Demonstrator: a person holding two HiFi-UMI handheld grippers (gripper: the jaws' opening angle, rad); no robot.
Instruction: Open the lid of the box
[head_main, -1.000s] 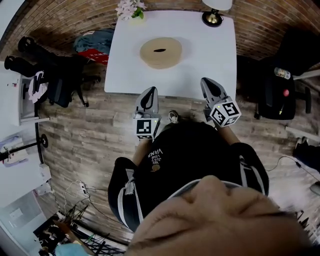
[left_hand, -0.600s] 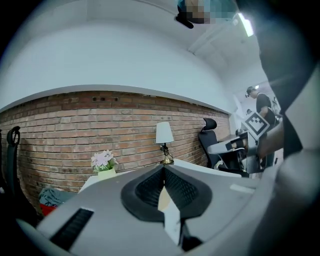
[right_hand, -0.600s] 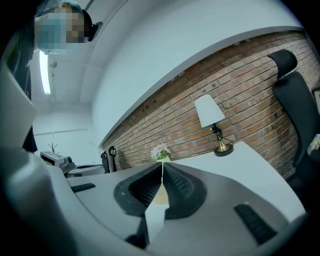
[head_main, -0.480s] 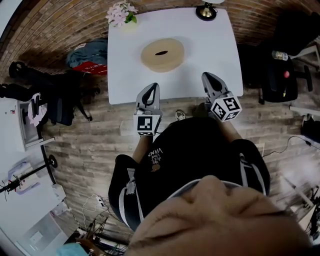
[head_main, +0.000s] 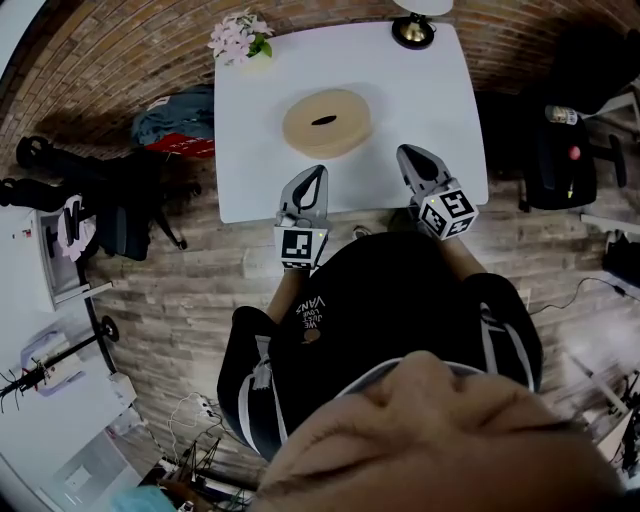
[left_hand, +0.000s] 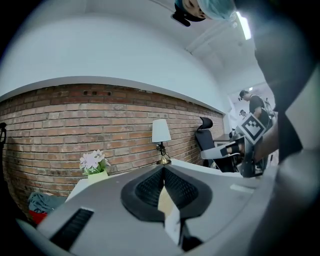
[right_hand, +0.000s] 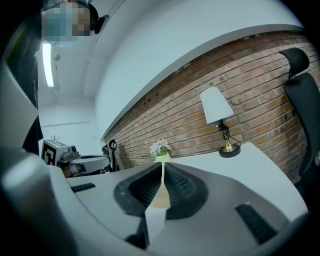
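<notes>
The round tan box (head_main: 327, 122) sits about mid-table on the white square table (head_main: 430, 110), a little left of centre. Its flat lid is on, with a dark oval slot in the middle of the top. There is one box, and nothing touches it.

Your left gripper (head_main: 316, 174) points at the box from the table's near edge. Its tips hang over the white top just short of the box's near rim, near it but apart. Your right gripper (head_main: 406, 153) is also over the near part of the table, off to the box's right and clear of it. Both grippers have their jaws pressed together and carry nothing. In the left gripper view (left_hand: 163, 168) the ribbed pads meet along one seam, with only a sliver of the tan box showing beyond them. The right gripper view (right_hand: 162, 173) shows the same, the box straight ahead behind the closed pads.

Around the box the table top is bare on every side, with the widest free stretch to its right, running out to the right edge. One small pot of pale pink flowers (head_main: 238, 38) stands at the far left corner. One lamp with a brass base (head_main: 413, 30) and a white shade stands at the far edge, near the right corner. Both are well apart from the box.

Off the table, on the wood-plank floor (head_main: 170, 290), a blue and red bag (head_main: 172, 122) lies by the left edge. One black office chair (head_main: 120, 200) stands beyond it, and a second black chair (head_main: 553, 160) stands past the right edge.
</notes>
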